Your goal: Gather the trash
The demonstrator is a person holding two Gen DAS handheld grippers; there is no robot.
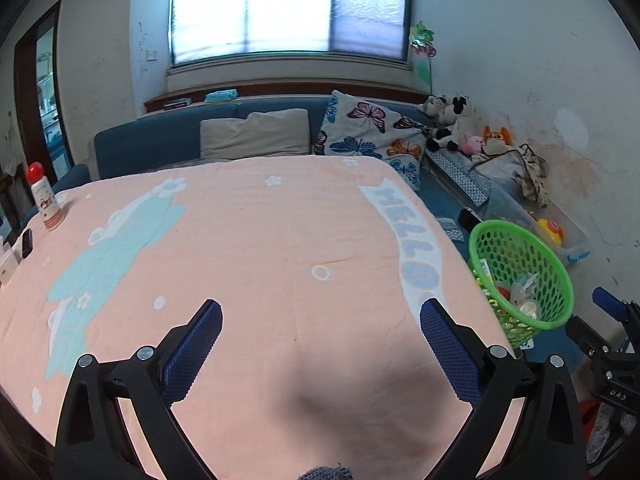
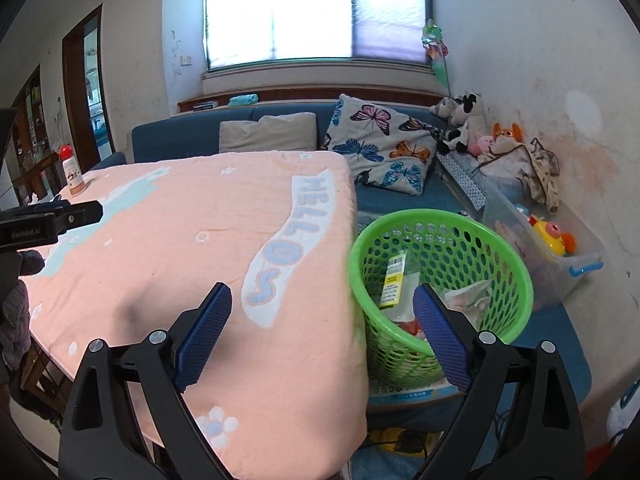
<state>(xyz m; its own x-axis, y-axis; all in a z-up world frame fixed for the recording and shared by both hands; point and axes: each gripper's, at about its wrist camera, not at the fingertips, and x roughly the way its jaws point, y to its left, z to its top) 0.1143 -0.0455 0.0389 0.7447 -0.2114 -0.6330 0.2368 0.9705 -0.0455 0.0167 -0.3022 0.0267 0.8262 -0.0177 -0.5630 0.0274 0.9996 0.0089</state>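
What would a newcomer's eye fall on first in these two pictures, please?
Probably the pink blanket with its "HELLO" banner, spread over the table and filling both views. Next comes the bright green basket beside the table's right edge, with a yellow-labelled wrapper and other trash inside. The butterfly cushion on the blue sofa behind also stands out.

A table under a pink blanket [image 1: 256, 240] bears a red-capped bottle [image 1: 44, 196] near its far left corner.
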